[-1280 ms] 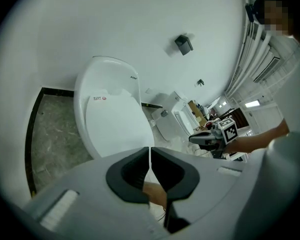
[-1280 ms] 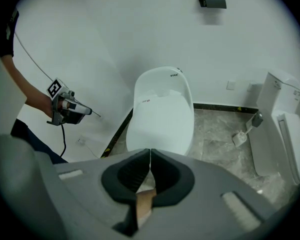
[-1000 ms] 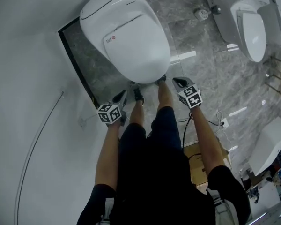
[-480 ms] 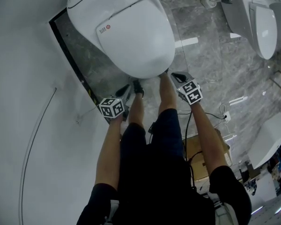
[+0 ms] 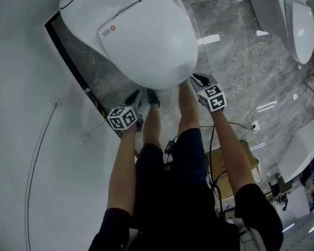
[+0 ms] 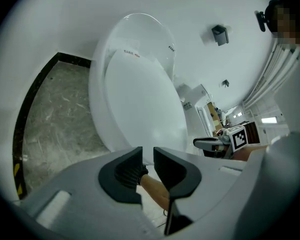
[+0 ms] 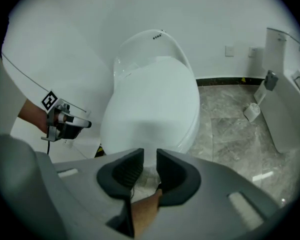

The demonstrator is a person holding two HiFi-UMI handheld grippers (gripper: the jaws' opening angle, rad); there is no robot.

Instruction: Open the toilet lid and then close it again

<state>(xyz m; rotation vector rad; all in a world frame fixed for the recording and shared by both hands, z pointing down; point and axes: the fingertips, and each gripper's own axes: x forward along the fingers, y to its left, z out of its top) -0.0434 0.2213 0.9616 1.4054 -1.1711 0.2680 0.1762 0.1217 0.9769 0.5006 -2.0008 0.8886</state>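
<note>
Toilet lid (image 5: 141, 41) is down, flat on the white toilet (image 5: 76, 9), on the far side of both tools. I read the left gripper (image 5: 133, 97) near the bowl's front-left edge and the right gripper (image 5: 199, 80) near its front-right, neither touching. Both pairs of jaws have just been opening: a narrow gap each, released, nothing between them

The white toilet (image 5: 78, 9) stands on a grey marbled floor (image 5: 235, 72). Its glossy oval lid (image 5: 152, 46) lies flat and shut over the bowl. A small red mark (image 5: 113, 28), perhaps a sticker, sits near the lid's hinge end.
</note>
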